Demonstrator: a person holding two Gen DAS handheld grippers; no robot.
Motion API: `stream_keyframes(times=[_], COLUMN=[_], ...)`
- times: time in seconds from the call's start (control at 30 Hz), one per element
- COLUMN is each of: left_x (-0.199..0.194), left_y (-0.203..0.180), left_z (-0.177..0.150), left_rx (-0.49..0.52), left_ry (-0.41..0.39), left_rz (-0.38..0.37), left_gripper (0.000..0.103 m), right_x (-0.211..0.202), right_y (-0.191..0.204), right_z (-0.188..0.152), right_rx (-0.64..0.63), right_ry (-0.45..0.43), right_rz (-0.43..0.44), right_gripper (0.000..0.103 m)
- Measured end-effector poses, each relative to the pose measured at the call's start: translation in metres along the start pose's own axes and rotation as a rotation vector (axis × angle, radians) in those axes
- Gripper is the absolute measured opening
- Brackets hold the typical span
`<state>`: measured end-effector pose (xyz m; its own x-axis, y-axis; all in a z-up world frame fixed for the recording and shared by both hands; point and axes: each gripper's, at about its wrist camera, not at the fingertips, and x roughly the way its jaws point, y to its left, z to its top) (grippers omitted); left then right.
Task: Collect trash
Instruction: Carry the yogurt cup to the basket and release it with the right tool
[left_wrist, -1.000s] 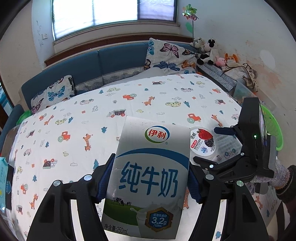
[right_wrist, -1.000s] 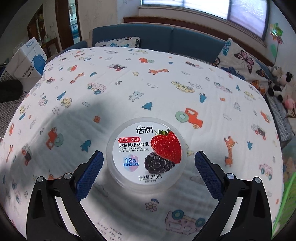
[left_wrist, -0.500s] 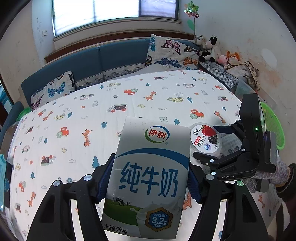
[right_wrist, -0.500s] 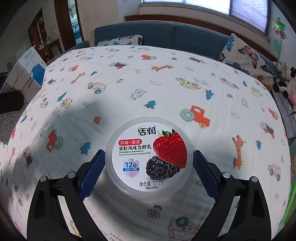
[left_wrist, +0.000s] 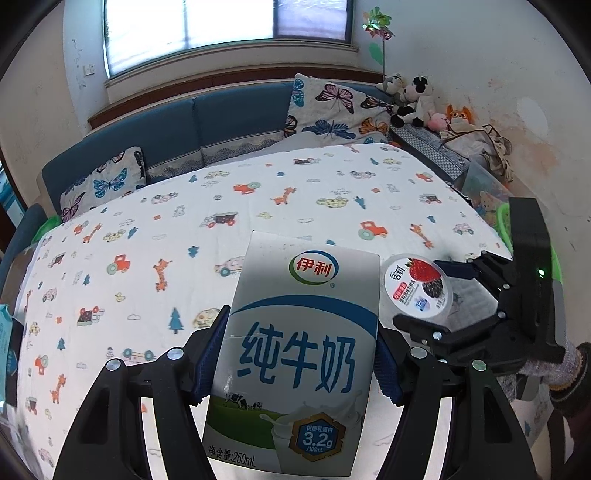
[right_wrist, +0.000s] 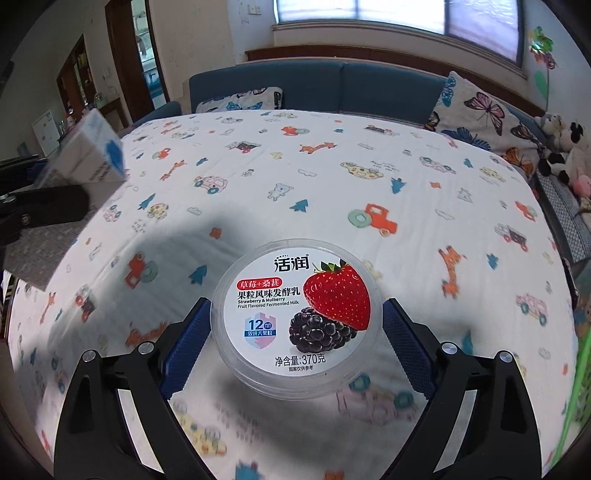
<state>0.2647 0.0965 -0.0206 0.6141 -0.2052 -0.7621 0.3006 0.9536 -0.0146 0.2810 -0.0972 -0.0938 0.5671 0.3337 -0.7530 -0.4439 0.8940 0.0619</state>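
both pickups look done: the left hand-held gripper clamps an upright milk carton, and the right hand-held gripper has just been closing its jaws, blue pads now against the rim of a yogurt tub that looks raised just off the bed. next, i'd say, carry both to a bin. the carton is flat-sided glossy card; the tub is round clear plastic with a slick printed lid; the sheet is soft cotton.
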Motion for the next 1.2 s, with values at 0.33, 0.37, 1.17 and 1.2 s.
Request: stream_keyframes(times=[0.33,0.37,1.17,1.2], left_x=[-0.005,-0.006,0.005,0.007], left_y=[-0.041,-0.045,-0.194,-0.202], left_z=[-0.002,-0.002,0.026,0.029], left_rx=[0.001,0.0,0.107,0.116], left_ry=[-0.023,-0.027,-0.049,-0.046], left_rz=[-0.026,-0.028,-0.136,-0.143], left_gripper=[0.066,0.066,0.066,0.066], right_x=[-0.051,-0.055,-0.161,-0.163], right_y=[-0.021,-0.024,-0.178,-0.188], right_z=[-0.032,-0.036,-0.114,-0.117], right_rx=[0.019,0.023,0.241,0.254], right_ry=[-0.025,-0.028,-0.09,-0.085], right_rz=[-0.045,-0.051,-0.271,-0.288], right_gripper=[0.091,0.091,0.091,0.091])
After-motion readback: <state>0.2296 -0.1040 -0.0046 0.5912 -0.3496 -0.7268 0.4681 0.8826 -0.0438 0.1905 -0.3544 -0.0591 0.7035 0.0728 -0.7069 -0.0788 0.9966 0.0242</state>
